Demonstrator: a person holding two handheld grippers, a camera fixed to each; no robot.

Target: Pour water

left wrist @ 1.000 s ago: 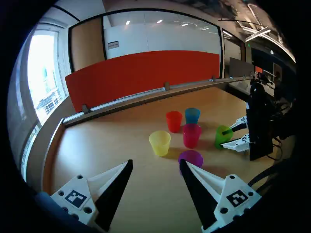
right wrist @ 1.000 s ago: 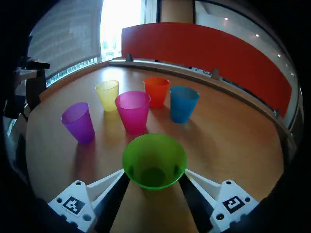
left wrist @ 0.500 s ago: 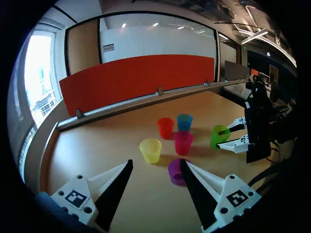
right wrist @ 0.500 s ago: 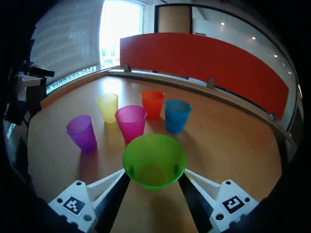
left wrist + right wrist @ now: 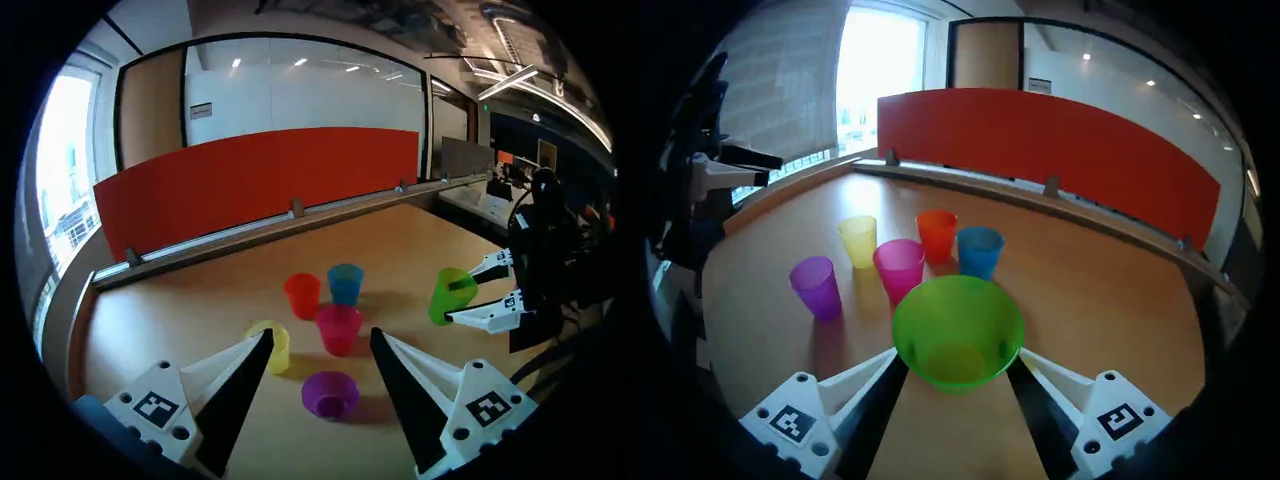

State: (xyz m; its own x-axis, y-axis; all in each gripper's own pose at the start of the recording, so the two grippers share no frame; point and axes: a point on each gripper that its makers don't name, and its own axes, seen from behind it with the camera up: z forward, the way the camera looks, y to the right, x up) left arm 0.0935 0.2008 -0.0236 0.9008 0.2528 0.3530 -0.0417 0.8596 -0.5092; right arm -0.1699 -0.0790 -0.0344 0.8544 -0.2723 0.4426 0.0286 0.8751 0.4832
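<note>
**While the green cup [image 5: 958,332] rides in the right gripper [image 5: 958,364], five cups wait on the desk [image 5: 1088,304]**

As the right jaws press on either side of the green cup, its mouth opens up toward that gripper's camera, so it looks ready to be tipped forward. I cannot tell whether there is water in it; the bottom only shows a paler patch. From the left gripper view the cup seems to hang clear of the desk, off to the side of the group.

The left gripper [image 5: 320,336] has its jaws spread wide with nothing between them. It is held above the near edge of the group, perhaps to steady a receiving cup, though that is only my guess.

Ahead of the green cup stand the pink cup [image 5: 898,268], nearest, then the orange cup [image 5: 936,234] and blue cup [image 5: 979,251] side by side behind it. The yellow cup [image 5: 858,240] is just beside the pink one. The purple cup [image 5: 816,286] stands a little apart, toward the left gripper.

The packed middle cups are the awkward part: tipping into the orange or blue one means reaching over the pink. A red partition [image 5: 1056,152] runs along the far edge of the desk, well out of the way.
</note>
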